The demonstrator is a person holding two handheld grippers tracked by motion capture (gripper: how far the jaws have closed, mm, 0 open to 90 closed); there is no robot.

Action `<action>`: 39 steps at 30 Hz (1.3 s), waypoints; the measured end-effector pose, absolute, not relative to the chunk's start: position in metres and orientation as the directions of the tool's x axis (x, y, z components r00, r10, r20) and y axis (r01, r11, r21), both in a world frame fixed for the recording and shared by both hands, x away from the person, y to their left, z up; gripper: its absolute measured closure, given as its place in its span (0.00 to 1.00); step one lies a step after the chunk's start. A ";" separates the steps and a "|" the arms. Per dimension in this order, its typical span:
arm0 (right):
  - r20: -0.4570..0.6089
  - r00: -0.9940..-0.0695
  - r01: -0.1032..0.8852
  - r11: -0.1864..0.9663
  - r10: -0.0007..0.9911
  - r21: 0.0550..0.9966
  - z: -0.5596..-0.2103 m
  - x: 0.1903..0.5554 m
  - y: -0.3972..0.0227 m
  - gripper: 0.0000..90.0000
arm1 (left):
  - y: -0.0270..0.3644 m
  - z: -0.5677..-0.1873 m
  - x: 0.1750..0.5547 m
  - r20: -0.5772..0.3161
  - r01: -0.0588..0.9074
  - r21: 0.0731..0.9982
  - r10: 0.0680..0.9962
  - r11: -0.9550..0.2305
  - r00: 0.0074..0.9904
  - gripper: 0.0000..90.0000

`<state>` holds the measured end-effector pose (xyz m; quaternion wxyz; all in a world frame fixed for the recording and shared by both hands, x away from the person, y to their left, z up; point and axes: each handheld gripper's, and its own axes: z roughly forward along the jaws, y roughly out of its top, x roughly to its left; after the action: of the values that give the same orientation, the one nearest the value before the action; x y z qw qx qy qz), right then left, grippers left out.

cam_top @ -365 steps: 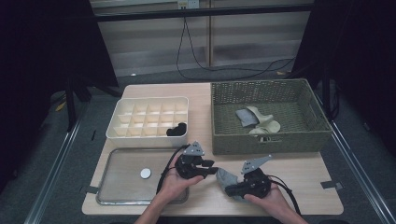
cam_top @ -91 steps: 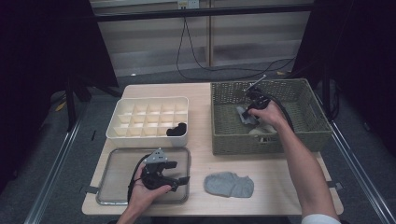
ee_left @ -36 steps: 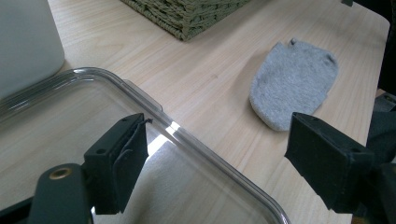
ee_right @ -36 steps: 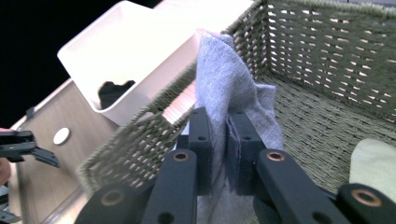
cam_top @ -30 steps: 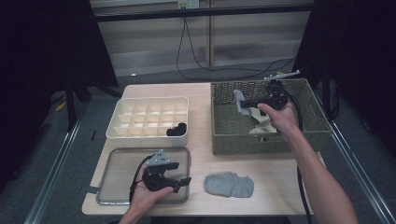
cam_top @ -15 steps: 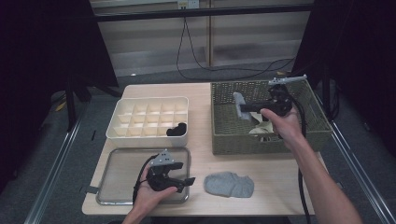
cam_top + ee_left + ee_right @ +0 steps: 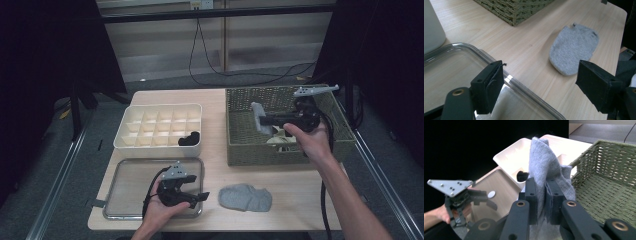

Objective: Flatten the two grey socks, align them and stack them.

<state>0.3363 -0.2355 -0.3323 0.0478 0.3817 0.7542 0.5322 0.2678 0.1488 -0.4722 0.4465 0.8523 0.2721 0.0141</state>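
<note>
- Pale wooden table [image 7: 300, 200] under dim light, dark surroundings, cables trailing along the floor behind
- Up over the woven basket [image 7: 240, 145], right gripper [image 7: 260, 120] clamped tight on a grey sock [image 7: 546, 167], fabric pinched between the two black jaws and standing up above them
- Held clear of the basket floor, pale fabric [image 7: 280, 141] lying beneath inside
- Down at the near edge, left gripper [image 7: 197, 196] resting over the corner of the clear tray [image 7: 112, 205], jaws wide apart, nothing between them
- Just beyond those open jaws, second grey sock [image 7: 574, 51] flat on the bare wood, near the tray, apart from the basket
- Far left, white compartment box [image 7: 155, 142] with a dark item [image 7: 189, 138] tucked in a front cell
- Small white round piece [image 7: 491, 194] sitting on the tray
</note>
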 end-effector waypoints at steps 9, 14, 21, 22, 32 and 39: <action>0.308 -0.749 0.489 0.175 0.587 0.855 -0.329 0.302 -0.228 0.91 | 0.145 -0.472 0.267 -0.215 0.450 0.768 0.478 -0.456 0.852 0.25; 0.307 -0.744 0.503 0.195 0.594 0.842 -0.341 0.283 -0.226 0.91 | 0.140 -0.472 0.266 -0.211 0.439 0.770 0.464 -0.463 0.860 0.25; 0.316 -0.752 0.508 0.204 0.579 0.837 -0.360 0.260 -0.220 0.91 | 0.130 -0.472 0.265 -0.207 0.427 0.768 0.446 -0.478 0.871 0.27; 0.322 -0.752 0.513 0.205 0.576 0.833 -0.366 0.257 -0.219 0.91 | 0.129 -0.472 0.265 -0.206 0.426 0.767 0.444 -0.480 0.872 0.27; 0.361 -0.729 0.583 0.252 0.582 0.772 -0.426 0.245 -0.213 0.90 | 0.104 -0.478 0.264 -0.206 0.380 0.752 0.356 -0.538 0.911 0.40; 0.378 -0.709 0.629 0.291 0.595 0.721 -0.458 0.242 -0.209 0.89 | 0.088 -0.477 0.268 -0.210 0.358 0.743 0.311 -0.565 0.927 0.63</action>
<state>0.2423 -0.2088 -0.4579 -0.0184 0.3809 0.8033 0.4575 0.2681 0.0882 -0.4770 0.4263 0.8841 0.1892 -0.0275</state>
